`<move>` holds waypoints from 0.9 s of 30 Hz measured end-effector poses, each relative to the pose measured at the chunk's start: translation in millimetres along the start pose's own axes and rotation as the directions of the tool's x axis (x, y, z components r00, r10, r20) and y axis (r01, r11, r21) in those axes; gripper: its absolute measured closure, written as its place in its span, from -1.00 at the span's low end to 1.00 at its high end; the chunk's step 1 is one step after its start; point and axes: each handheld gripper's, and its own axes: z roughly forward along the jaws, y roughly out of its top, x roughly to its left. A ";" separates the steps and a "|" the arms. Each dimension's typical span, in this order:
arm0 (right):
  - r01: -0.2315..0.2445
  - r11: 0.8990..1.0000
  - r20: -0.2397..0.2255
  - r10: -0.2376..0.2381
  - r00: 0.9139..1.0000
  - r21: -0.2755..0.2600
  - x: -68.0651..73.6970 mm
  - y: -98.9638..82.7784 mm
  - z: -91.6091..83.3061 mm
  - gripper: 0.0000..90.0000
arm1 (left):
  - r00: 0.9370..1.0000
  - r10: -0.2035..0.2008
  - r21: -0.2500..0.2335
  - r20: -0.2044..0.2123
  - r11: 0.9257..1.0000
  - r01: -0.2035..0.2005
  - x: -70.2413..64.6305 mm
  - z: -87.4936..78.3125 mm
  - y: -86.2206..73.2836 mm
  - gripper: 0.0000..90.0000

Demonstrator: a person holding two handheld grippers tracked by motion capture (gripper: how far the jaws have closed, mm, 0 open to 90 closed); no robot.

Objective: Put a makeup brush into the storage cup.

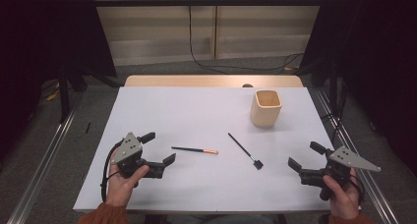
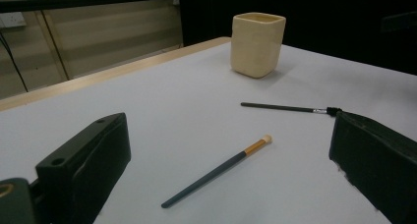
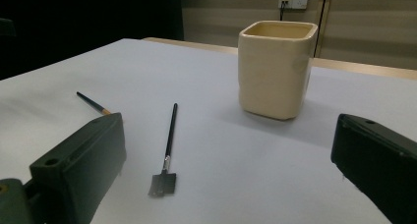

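Cream cup's (image 1: 266,108) hollow shows from above.

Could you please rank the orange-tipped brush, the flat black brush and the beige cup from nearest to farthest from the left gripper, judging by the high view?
From the left gripper:
1. Orange-tipped brush, just to its right.
2. Flat black brush, farther right, mid-table.
3. Beige cup, far right, toward the back.
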 end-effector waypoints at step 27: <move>-0.009 1.000 -0.010 0.009 1.000 0.003 -0.4 -0.1 0.4 -1.00 | 0.999 0.023 0.090 0.050 0.996 -0.027 14.1 55.8 25.5 -0.94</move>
